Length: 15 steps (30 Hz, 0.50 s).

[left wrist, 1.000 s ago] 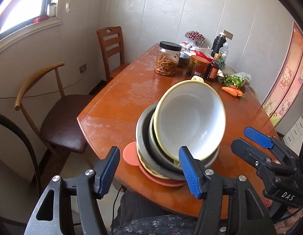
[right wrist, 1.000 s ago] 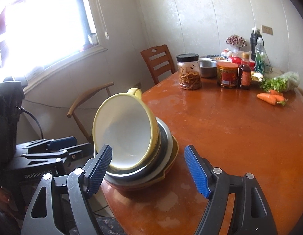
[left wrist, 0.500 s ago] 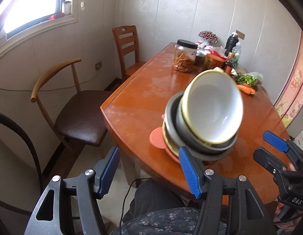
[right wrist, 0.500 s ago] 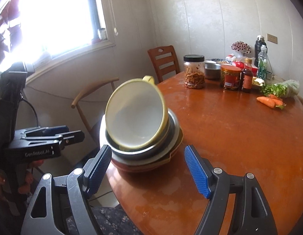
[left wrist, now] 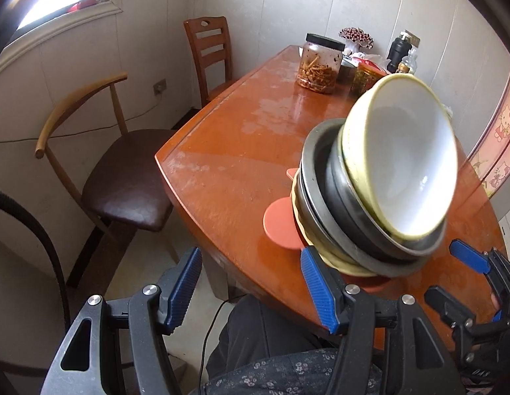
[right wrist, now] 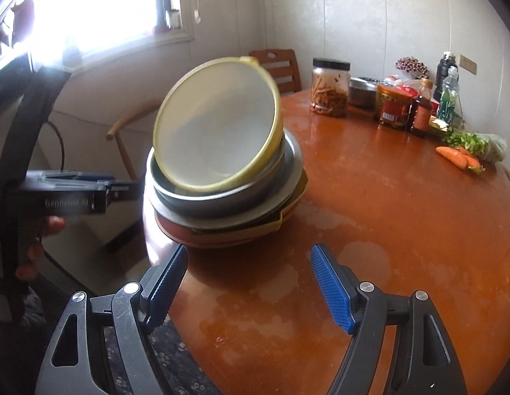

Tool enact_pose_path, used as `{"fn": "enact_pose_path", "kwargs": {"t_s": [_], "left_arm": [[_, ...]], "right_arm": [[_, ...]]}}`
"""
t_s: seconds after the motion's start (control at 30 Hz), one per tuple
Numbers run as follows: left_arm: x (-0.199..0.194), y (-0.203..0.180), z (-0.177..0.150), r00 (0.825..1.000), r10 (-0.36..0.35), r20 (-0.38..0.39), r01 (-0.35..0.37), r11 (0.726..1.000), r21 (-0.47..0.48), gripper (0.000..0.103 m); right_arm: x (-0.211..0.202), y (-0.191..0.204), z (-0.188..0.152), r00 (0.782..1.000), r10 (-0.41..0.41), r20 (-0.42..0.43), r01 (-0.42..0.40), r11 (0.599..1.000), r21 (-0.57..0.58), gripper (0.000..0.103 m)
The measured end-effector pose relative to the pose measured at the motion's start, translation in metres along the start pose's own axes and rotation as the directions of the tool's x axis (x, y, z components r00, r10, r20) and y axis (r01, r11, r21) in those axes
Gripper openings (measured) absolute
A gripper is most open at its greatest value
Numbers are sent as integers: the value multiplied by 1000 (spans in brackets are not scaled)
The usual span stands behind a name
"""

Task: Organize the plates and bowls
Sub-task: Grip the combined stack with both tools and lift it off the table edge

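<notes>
Yellow bowl tips on top of a pile of dishes at the near edge of the table

Yellow and white inside, the top bowl point(left wrist: 400, 161) leans over in the left wrist view because it sits crooked in a grey metal bowl point(left wrist: 347, 204); under that lie a metal plate point(left wrist: 309, 177), a pale yellow plate point(left wrist: 334, 260) and a flat orange plate point(left wrist: 279, 223), the wide flat ones at the bottom so the pile can stand on the wooden table point(left wrist: 241, 138); the left gripper point(left wrist: 250, 288) is empty with its blue pads apart, one pad just under the pile's rim. From the right wrist view the right gripper point(right wrist: 248, 288) also gapes and holds nothing, low over bare table in front of the pile; jars and carrots point(right wrist: 459, 158) sit far back, well out of the way.
</notes>
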<state>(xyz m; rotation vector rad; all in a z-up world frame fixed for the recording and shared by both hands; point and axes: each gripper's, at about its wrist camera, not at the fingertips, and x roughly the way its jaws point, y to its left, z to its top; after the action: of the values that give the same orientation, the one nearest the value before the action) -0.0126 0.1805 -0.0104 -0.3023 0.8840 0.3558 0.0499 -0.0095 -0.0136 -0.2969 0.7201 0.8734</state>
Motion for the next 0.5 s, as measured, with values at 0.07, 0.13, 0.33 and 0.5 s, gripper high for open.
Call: {"fn": "enact_pose_path", "kwargs": {"t_s": [0.07, 0.13, 0.33, 0.5], "left_arm": [[8, 1, 5, 1000, -4, -12, 4, 1000, 9, 62], [16, 2, 11, 1000, -16, -20, 17, 1000, 20, 62], [26, 0, 19, 998, -66, -4, 66, 995, 78, 62], [37, -3, 26, 997, -78, -15, 79, 990, 120, 62]], "right_arm": [[6, 2, 0, 1000, -7, -2, 7, 1000, -18, 78], [12, 6, 0, 1000, -10, -3, 10, 999, -41, 78], [30, 9, 6, 1000, 6, -10, -6, 998, -70, 78], [42, 7, 13, 1000, 26, -14, -27, 997, -76, 79]]}}
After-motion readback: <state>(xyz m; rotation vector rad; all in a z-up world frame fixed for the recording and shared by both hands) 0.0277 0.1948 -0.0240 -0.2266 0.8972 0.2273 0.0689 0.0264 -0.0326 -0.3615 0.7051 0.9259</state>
